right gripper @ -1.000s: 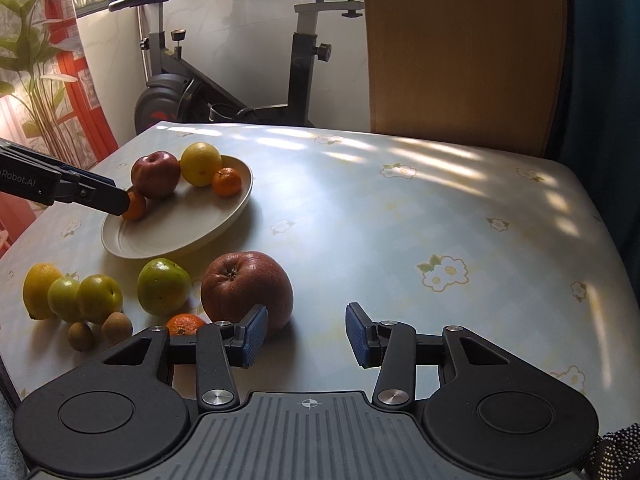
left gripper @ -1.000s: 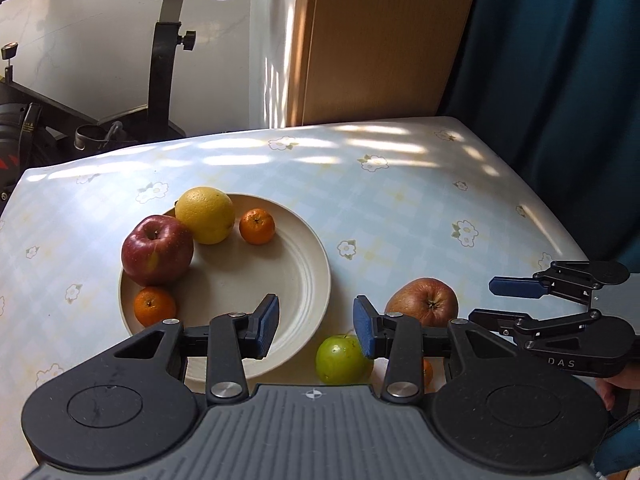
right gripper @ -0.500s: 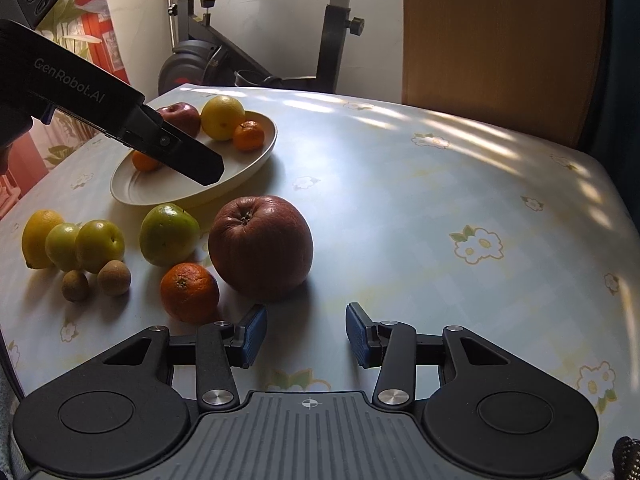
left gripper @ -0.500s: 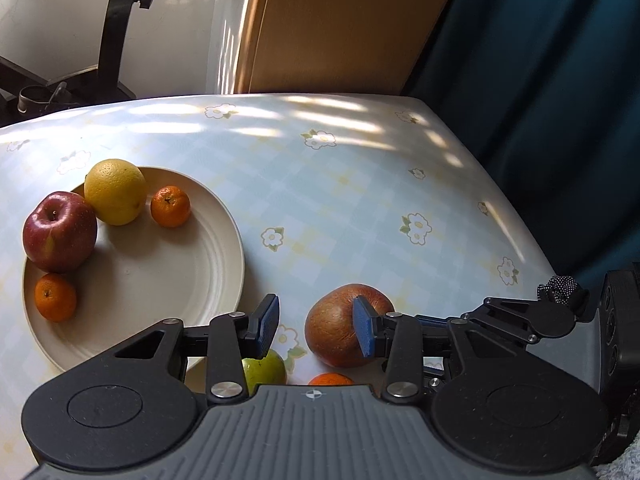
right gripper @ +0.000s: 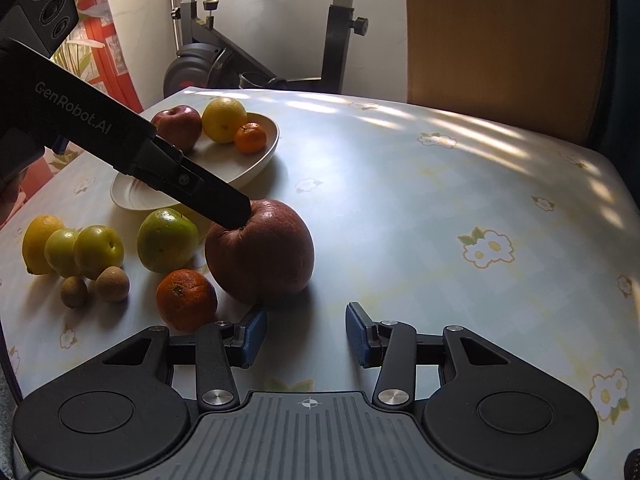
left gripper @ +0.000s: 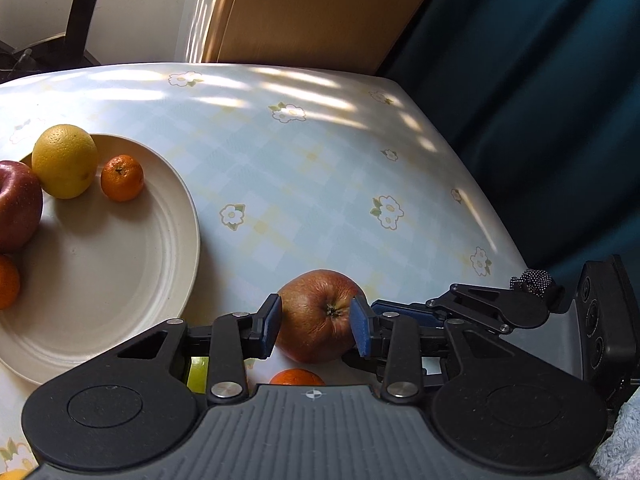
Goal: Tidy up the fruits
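The left gripper (left gripper: 316,326) has its blue fingers (left gripper: 270,326) spread wide on either side of the big apple (left gripper: 316,316), low in the middle of the left view. Whether the pads already touch the skin I cannot tell; the apple appears to sit on the bench (left gripper: 320,168) rather than being lifted. The right gripper (right gripper: 306,334) is also spread open and holds nothing, its fingers (right gripper: 252,334) just short of the same apple (right gripper: 260,252), which lies mid-frame in the right view.

The risks, as I judge them: the apple is round and smooth, so if the pads close off its widest part it could squirt out and roll. A mandarin (right gripper: 186,298) touches or nearly touches it on the lower left, and a green fruit (right gripper: 168,240) sits just beside, so a slip or a low finger could knock these away. The plate (left gripper: 176,240), at the left of the left view, already carries an apple (left gripper: 16,204), a lemon (left gripper: 64,160) and a mandarin (left gripper: 122,178); a clumsy set-down might bump them. The two grippers are near each other and could clash.
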{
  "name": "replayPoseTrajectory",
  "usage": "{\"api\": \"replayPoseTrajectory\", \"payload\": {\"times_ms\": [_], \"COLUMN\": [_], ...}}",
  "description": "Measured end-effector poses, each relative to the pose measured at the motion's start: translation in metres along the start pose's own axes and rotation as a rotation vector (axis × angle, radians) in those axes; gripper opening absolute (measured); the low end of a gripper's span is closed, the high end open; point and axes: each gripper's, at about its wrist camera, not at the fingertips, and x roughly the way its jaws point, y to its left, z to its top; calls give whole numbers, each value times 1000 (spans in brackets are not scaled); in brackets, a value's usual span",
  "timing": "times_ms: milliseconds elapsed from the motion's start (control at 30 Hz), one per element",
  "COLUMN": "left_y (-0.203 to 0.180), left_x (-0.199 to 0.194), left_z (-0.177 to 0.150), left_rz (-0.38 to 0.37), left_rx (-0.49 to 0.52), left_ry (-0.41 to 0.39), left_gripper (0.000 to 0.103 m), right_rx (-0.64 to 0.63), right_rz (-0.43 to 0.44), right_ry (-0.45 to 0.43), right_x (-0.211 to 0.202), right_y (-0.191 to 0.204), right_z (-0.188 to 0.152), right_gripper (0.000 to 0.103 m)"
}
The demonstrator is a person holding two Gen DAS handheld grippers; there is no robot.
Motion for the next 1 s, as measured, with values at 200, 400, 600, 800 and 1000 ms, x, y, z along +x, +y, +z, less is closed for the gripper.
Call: {"api": "replayPoseTrajectory", "payload": {"times_ms": [200, 400, 600, 800, 1000], "left_y": [3, 1, 6, 17, 26], "left_x": [3, 7, 14, 10, 11], "left_z": [4, 12, 23, 20, 19], "left_rz": [-8, -9, -22, -47, -48], "left_rx": [-6, -6, -21, -38, -71], "left_ry": [-4, -12, 0, 13, 4], "left_gripper": [36, 36, 37, 36, 35], "right_rx": [-12, -33, -40, -29, -10], "right_rz": [11, 18, 34, 41, -11], "right_ry": [-2, 1, 0, -8, -4], "right_x": [0, 3, 9, 9, 11], "right_y": [-1, 1, 3, -1, -8], "right_z": [-1, 2, 6, 8, 15], "right_gripper": [42, 42, 46, 46, 46]}}
